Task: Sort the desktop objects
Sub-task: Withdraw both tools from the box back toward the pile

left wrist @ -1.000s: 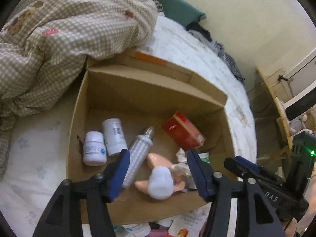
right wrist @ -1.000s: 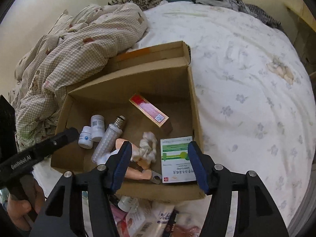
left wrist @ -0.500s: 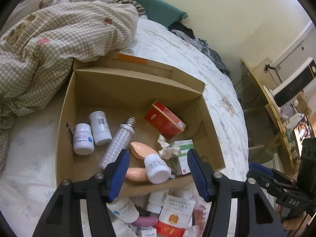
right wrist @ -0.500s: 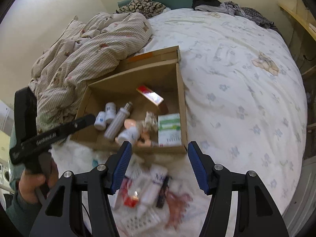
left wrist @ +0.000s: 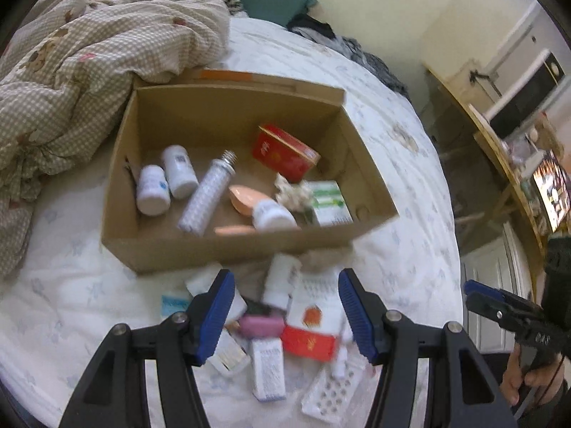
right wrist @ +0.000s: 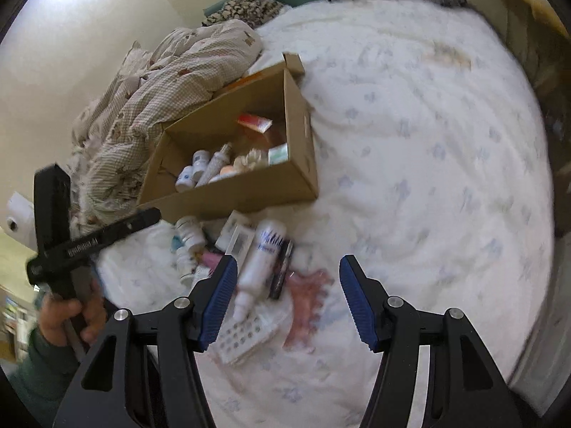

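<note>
A cardboard box (left wrist: 228,246) (right wrist: 249,196) sits on the bed, holding white pill bottles (left wrist: 153,189), an LED bulb (left wrist: 208,196), a red carton (left wrist: 283,151), a green-white carton (left wrist: 330,203) and peach-coloured pieces. In front of it lies a heap of loose items: a red packet (left wrist: 308,342), a pink bar (left wrist: 260,324), a white spray bottle (right wrist: 260,253), a blister pack (right wrist: 246,335) and a pink toe separator (right wrist: 308,285). My left gripper (left wrist: 287,312) hovers open over the heap. My right gripper (right wrist: 288,297) is open above the heap's right side, holding nothing.
A checked quilt (left wrist: 89,57) is bunched left of the box. The white flowered sheet (right wrist: 428,178) stretches to the right. A wooden desk with a screen (left wrist: 514,164) stands beyond the bed. A hand (right wrist: 67,317) grips the left gripper's handle.
Both grippers have pulled back from the box toward the near edge of the bed, bringing the heap of loose items into view. The white bottle now lies inside the box.
</note>
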`<state>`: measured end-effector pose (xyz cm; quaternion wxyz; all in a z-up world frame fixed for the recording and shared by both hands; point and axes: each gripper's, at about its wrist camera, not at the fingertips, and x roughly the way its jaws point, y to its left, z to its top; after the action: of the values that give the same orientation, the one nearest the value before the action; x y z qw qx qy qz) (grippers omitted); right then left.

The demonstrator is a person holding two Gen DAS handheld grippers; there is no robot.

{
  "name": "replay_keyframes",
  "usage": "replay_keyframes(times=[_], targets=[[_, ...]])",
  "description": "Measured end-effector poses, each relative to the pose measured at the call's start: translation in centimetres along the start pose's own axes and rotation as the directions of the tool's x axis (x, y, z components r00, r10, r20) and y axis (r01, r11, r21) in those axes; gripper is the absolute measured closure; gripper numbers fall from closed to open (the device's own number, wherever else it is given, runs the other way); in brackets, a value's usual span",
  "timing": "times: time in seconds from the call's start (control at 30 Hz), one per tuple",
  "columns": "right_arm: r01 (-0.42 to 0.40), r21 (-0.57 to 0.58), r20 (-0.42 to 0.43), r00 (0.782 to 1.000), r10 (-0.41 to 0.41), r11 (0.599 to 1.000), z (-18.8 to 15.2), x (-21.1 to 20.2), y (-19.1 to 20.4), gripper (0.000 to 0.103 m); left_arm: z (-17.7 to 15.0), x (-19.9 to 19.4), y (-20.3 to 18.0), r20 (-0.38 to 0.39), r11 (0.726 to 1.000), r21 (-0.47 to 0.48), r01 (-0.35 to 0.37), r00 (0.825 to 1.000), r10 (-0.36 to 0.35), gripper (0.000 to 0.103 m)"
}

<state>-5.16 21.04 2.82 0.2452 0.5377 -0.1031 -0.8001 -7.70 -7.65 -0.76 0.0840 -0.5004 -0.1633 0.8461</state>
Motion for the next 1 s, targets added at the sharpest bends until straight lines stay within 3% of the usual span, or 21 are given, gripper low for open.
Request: replay_keyframes(times=[0.13, 0.27, 0.37, 0.5, 0.8, 1.0], targets=[[-0.016, 0.047, -0.036, 0.999, 0.018, 0.999, -1.3, 1.3, -1.6, 0.039, -1.6, 0.7, -1.7, -0.046, 0.999, 0.052, 0.003, 0.999, -0.001, 0.042], [-0.034, 0.108, -0.052, 0.998, 0.039, 0.994, -1.6, 1.7, -2.7, 0.039, -2.7, 1.6, -2.9, -0.074, 0.993, 0.109, -0.05, 0.996, 0.058, 0.039], [-0.044, 0.129, -0.048, 0.998, 0.05, 0.991, -1.6, 1.6, -3.1, 0.037, -2.8, 2.0, -3.1, -0.081, 0.991, 0.12, -0.05, 0.995, 0.06, 0.037], [-0.024, 0.153, -0.068, 0.997, 0.035, 0.988, -1.9, 2.1, -3.7, 0.036, -2.7, 2.1, -2.7, -0.073, 0.995, 0.091, -0.039, 0.996, 0.046, 0.023], [-0.009, 0.251, -0.103, 0.994, 0.036, 0.968, -2.2, 3.3, -6.0, 0.031, -2.0, 1.9, -0.9, -0.049, 0.997, 0.008, -0.074, 0.996, 0.075, 0.023], [0.027, 0.226, -0.253, 0.967, 0.032, 0.974, -3.4, 6.8, -6.0, 0.031, -1.3, 1.6, 0.1, -0.028, 0.997, -0.045, -0.057, 0.998, 0.055, 0.023]])
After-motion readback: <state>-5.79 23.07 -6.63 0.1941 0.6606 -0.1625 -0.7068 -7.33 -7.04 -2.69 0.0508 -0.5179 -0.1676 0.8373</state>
